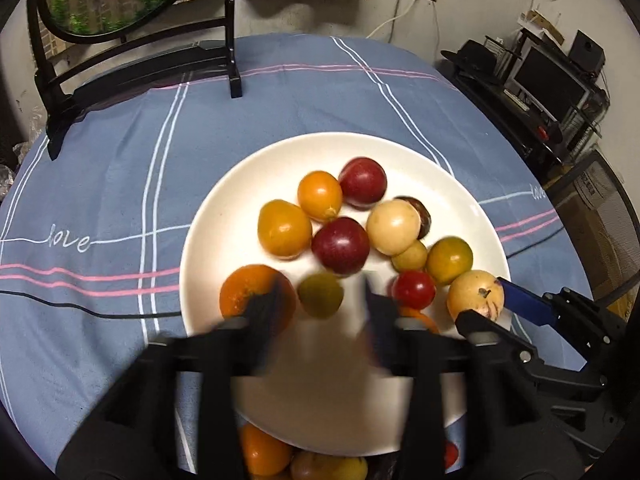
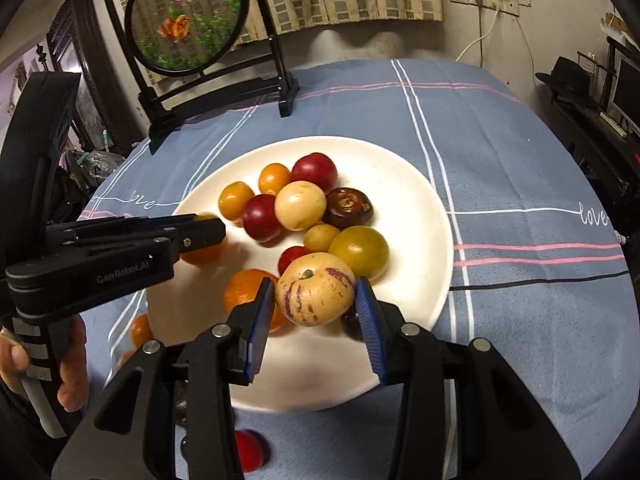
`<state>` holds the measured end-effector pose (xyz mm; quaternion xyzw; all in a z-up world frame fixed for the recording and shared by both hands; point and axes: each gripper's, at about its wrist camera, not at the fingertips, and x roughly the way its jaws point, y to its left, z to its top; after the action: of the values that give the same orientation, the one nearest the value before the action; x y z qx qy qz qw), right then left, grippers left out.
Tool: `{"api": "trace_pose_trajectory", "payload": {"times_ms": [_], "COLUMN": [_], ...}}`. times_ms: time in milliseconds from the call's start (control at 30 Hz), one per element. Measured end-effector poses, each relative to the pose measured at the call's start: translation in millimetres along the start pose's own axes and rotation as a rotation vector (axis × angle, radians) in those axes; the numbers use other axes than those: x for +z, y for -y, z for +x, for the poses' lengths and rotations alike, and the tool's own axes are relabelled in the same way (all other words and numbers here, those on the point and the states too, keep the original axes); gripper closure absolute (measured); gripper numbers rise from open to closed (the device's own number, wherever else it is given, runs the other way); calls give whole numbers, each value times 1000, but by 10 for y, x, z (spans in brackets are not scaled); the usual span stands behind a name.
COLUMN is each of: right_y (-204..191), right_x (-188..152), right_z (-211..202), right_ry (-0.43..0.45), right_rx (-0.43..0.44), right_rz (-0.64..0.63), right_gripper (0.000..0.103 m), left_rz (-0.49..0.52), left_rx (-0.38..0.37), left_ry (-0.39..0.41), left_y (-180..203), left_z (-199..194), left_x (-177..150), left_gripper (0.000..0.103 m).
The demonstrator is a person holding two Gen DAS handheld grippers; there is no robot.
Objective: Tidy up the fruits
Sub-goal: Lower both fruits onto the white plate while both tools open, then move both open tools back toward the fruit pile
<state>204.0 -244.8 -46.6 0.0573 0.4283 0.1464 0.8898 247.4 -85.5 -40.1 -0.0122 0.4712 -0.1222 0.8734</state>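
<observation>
A white plate (image 1: 224, 216) (image 2: 404, 184) on the blue checked cloth holds several small fruits: red, orange, yellow, green and one dark purple. My right gripper (image 2: 314, 300) is shut on a pale melon with purple streaks (image 2: 314, 294), held just above the plate's near side; it also shows in the left wrist view (image 1: 475, 294). My left gripper (image 1: 322, 300) is open and blurred, with a small green fruit (image 1: 320, 295) between its fingers and an orange (image 1: 244, 292) by the left finger. Whether the green fruit touches the plate is unclear.
A black stand with a round painted screen (image 2: 186, 20) stands at the table's back left. More loose fruits (image 1: 266, 454) lie on the cloth near the plate's front edge. A black cable (image 2: 536, 280) crosses the cloth. A desk with a monitor (image 1: 548, 80) is at the right.
</observation>
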Motion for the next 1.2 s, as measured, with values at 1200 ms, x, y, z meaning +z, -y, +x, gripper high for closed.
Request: {"api": "trace_pose_trajectory", "payload": {"times_ms": [1200], "right_y": [-901], "right_x": [-1277], "right_z": [-616], "right_ry": [-59], "right_rx": [108], "right_rz": [-93], "right_gripper": [41], "left_rz": [-133], "left_rx": [63], "left_ry": [159], "left_y": [-777], "left_z": [-1305], "left_x": [-1894], "left_gripper": [30]}}
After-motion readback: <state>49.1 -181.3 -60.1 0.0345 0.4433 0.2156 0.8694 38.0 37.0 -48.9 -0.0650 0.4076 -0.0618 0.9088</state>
